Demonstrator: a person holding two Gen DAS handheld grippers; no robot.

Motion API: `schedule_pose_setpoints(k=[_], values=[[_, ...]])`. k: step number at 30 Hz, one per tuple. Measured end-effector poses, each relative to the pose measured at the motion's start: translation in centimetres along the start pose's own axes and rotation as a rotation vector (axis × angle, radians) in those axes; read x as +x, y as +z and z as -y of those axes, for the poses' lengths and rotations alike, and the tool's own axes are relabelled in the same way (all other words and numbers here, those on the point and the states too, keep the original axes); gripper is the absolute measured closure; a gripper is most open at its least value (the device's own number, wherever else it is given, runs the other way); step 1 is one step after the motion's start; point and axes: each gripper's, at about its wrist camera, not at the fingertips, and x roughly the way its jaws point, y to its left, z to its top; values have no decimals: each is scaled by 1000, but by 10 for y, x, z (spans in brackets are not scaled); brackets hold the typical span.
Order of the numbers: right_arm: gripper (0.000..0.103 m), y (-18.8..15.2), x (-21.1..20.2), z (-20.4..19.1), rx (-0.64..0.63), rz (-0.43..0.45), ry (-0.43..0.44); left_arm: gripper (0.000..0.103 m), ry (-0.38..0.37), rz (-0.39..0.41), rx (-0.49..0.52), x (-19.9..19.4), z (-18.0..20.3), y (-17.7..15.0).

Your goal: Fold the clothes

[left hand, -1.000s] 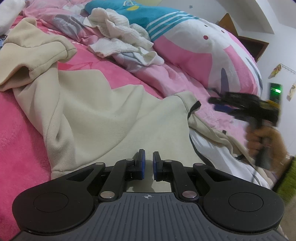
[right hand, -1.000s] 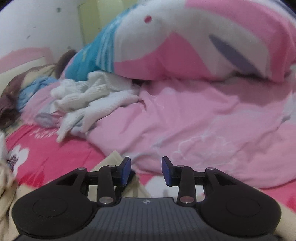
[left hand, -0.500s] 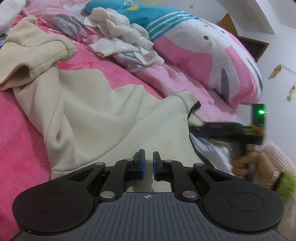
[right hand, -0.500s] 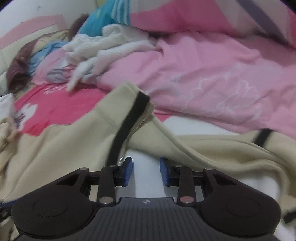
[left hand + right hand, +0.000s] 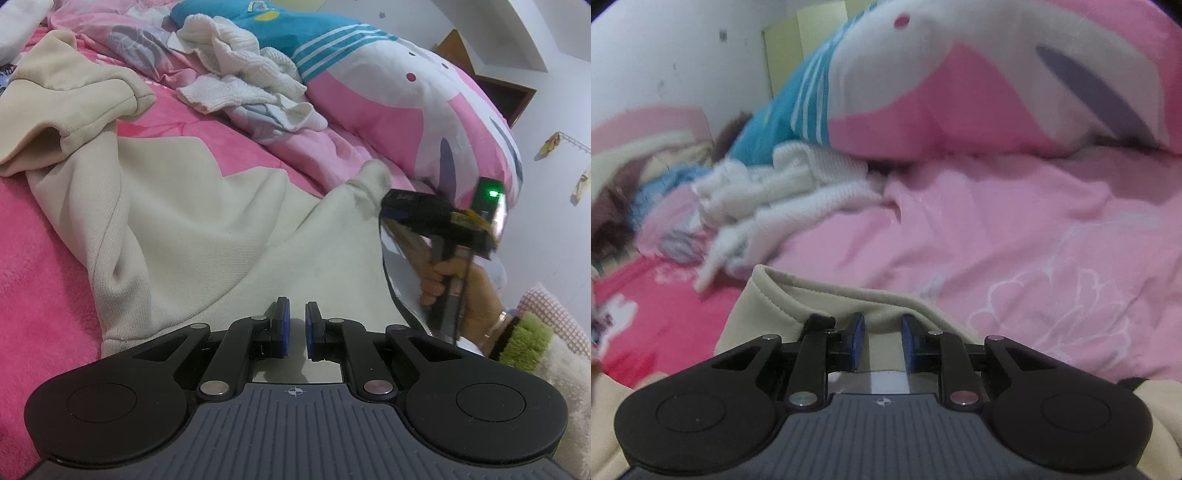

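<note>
Cream sweatshirt (image 5: 207,221): spread flat across the bed, body toward the left gripper; its right edge is lifted off the bed, showing a pale lining.
Hot-pink blanket (image 5: 40,280): lies under the sweatshirt, bare at the left and between the garment and the duvet.
Pink-and-white duvet (image 5: 417,110): bunched in a high mound beyond the sweatshirt, with a teal striped part at its far end; it walls off the far side of the bed.
Pale pink sheet (image 5: 1015,236): rumpled, printed with white flower outlines, running from the mound down to the sweatshirt's edge.
White knit garment (image 5: 240,66): crumpled heap against the foot of the mound, well apart from the sweatshirt.
Beige garment (image 5: 62,99): second piece, heaped at the sweatshirt's upper left, touching it.
Right hand (image 5: 450,284): grips the right gripper's handle beside the raised edge, a bracelet on the wrist.
Right gripper (image 5: 882,343): pads a moderate gap apart, the sweatshirt's folded hem lying between them; whether they pinch it cannot be told.
Left gripper (image 5: 296,328): low over the sweatshirt's near part, pads almost together with a thin slit between, holding nothing.
</note>
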Motion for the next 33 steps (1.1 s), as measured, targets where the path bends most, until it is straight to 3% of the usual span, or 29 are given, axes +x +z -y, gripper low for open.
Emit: schedule_pose_setpoints(k=[5, 10, 14, 17, 23, 26, 29, 33], values=[[86, 0, 22, 1, 14, -67, -45, 94, -4, -1, -2, 0, 0, 0], [81, 20, 4, 44, 321, -146, 92, 94, -6, -3, -5, 1, -1, 0], [65, 28, -32, 77, 481, -113, 141, 94, -7, -5, -9, 1, -1, 1], [65, 29, -60, 84, 463, -142, 131, 94, -10, -6, -16, 1, -2, 2], [65, -2, -110, 69, 374, -344, 130, 93, -16, -9, -30, 2, -4, 2], [65, -16, -151, 56, 343, -400, 141, 93, -22, -10, -37, 2, -5, 3], [65, -13, -211, 49, 307, -359, 136, 93, -28, -12, -46, 3, -6, 3], [65, 18, -324, 47, 240, -179, 88, 93, -34, -14, -54, 2, -7, 3]])
